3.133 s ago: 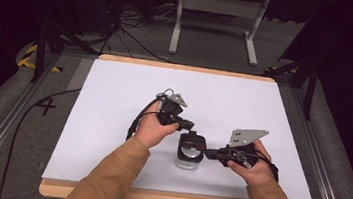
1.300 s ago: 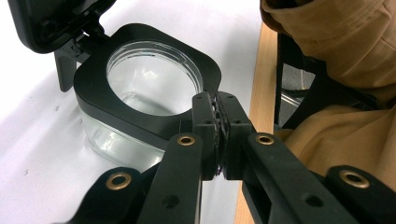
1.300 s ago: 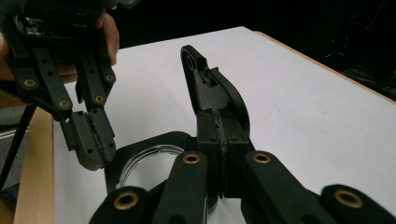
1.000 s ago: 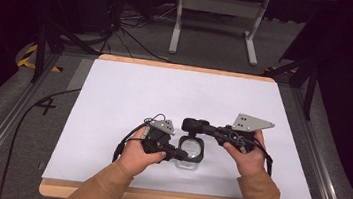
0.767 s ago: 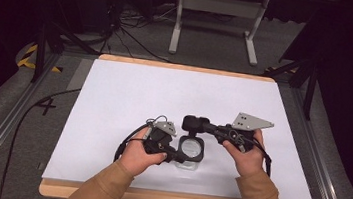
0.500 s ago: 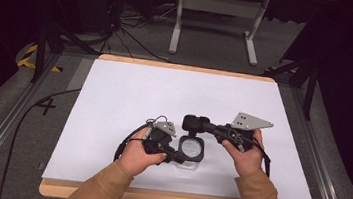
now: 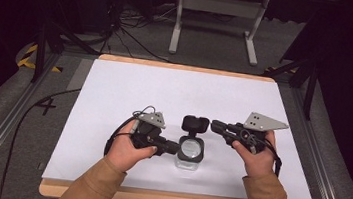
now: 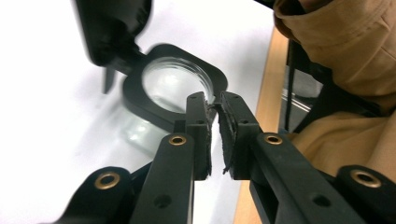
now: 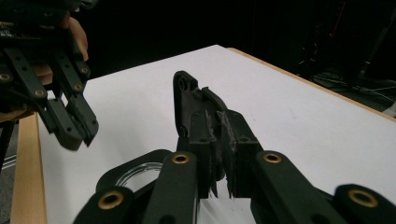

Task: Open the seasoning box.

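A clear square jar (image 7: pixel 190 154) with a black collar stands near the front edge of the white table (image 7: pixel 115 87), between the two hands. Its hinged black lid (image 7: pixel 195 124) stands flipped open on the far side. The left gripper (image 7: pixel 175 147) has its jaws closed together, tips against the jar's collar on its left side. The right gripper (image 7: pixel 214 126) also has its jaws pressed together, just beside the lid's right edge. Bare table stretches behind and to both sides.
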